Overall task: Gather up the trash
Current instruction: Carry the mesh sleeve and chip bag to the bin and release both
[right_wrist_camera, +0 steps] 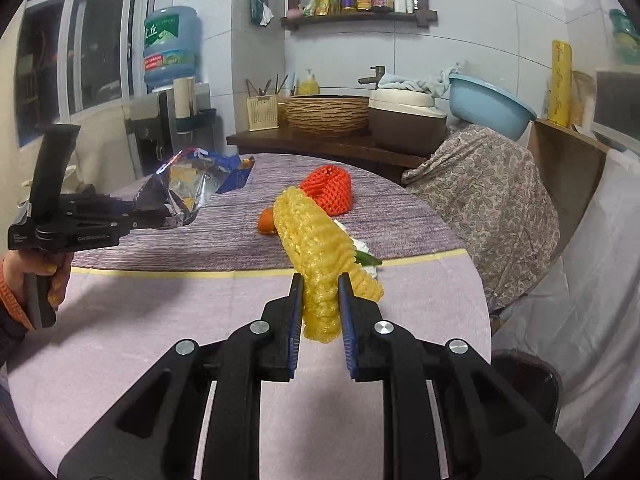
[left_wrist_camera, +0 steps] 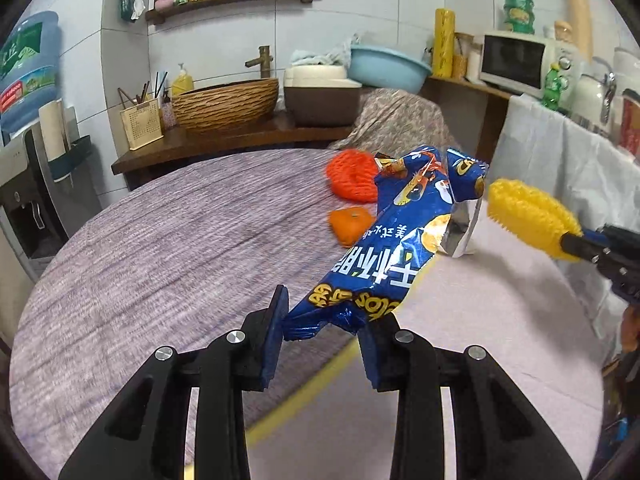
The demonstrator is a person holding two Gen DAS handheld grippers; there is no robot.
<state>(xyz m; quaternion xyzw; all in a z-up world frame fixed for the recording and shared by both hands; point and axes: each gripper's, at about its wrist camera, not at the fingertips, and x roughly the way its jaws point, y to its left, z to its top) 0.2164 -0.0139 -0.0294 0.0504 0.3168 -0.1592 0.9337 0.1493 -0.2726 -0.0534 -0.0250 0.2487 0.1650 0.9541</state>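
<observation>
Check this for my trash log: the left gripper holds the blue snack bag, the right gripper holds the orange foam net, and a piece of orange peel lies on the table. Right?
One slip: the right gripper holds the yellow foam net, as the right wrist view shows. The orange foam net lies on the table. The left gripper does hold the blue snack bag, and the orange peel lies on the table.

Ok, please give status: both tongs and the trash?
Left tongs shut on blue snack bag. Right tongs shut on yellow foam net. Orange foam net, orange peel on table.
</observation>
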